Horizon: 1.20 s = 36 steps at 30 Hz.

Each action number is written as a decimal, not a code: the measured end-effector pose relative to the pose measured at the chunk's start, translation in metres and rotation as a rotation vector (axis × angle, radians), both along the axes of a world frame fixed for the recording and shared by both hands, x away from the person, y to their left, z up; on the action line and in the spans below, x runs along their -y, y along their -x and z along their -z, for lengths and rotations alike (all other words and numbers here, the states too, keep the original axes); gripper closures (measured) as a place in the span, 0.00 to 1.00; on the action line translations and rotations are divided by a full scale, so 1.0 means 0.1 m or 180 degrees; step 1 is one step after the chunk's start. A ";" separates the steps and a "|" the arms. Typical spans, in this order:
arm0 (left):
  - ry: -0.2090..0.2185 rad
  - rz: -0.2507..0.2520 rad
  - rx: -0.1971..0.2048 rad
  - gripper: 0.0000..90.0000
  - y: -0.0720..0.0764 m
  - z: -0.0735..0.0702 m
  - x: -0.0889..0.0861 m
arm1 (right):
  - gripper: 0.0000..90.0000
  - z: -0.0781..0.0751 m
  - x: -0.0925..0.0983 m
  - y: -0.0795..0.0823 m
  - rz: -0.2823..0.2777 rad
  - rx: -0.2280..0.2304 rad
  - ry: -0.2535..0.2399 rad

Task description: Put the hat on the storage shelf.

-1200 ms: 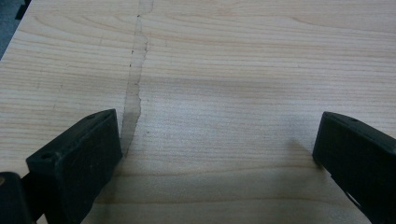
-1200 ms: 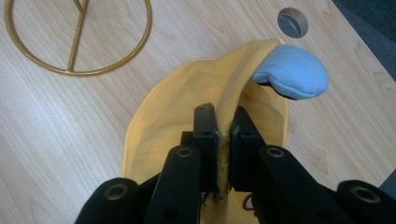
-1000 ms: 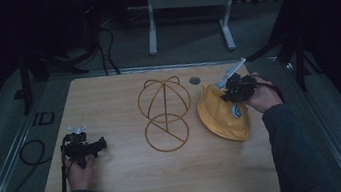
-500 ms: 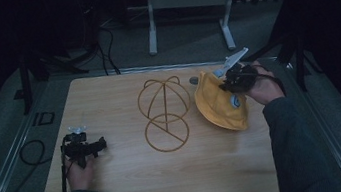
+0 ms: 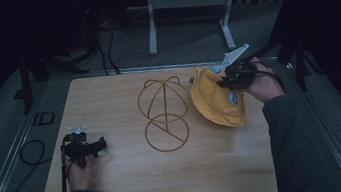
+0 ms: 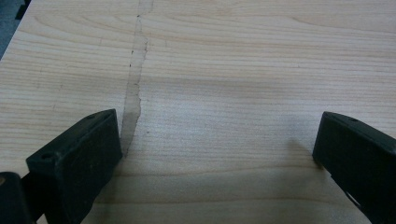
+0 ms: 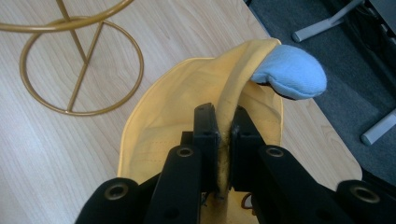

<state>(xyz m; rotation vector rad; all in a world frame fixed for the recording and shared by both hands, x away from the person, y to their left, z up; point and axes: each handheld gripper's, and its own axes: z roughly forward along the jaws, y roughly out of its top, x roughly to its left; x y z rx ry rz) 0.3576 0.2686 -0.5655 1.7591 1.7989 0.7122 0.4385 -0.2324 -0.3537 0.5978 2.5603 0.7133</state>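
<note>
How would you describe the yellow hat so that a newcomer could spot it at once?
Start at the wooden table and go to its far right corner. There the yellow hat hangs from the right gripper, right of the gold wire stand. It is the sole soft cloth thing.

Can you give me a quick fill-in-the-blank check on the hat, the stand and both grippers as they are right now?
1. The right gripper is shut on the rim of the ____ hat.
2. The gold wire hat stand stands to the ____ of the hat in the high view.
3. The left gripper has its jaws ____ over the bare wooden table.

Missing words: yellow; left; open
</note>
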 end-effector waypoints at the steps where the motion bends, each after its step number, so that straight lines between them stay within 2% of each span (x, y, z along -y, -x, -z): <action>1: 0.0001 0.0001 -0.0001 0.01 0.00 0.00 0.00 | 0.94 -0.01 0.00 0.00 -0.0010 -0.0002 -0.0008; 10: 0.0000 0.0000 0.0000 0.01 0.00 0.00 0.00 | 0.94 -0.07 0.04 0.04 -0.0027 0.0033 -0.0090; 15: -0.0001 0.0000 -0.0002 0.01 0.00 0.00 0.00 | 0.94 -0.16 0.11 0.06 -0.0010 0.0078 -0.0261; 20: 0.0000 0.0002 -0.0007 0.01 0.00 0.00 0.00 | 0.94 -0.21 0.16 0.07 -0.0003 0.0108 -0.0330; 25: -0.0001 0.0002 -0.0009 0.01 0.00 0.00 0.00 | 0.94 -0.29 0.19 0.09 -0.0020 0.0134 -0.0467; 36: -0.0001 0.0003 -0.0008 0.01 0.00 0.00 0.00 | 0.94 -0.41 0.20 0.11 -0.0125 0.0164 -0.0531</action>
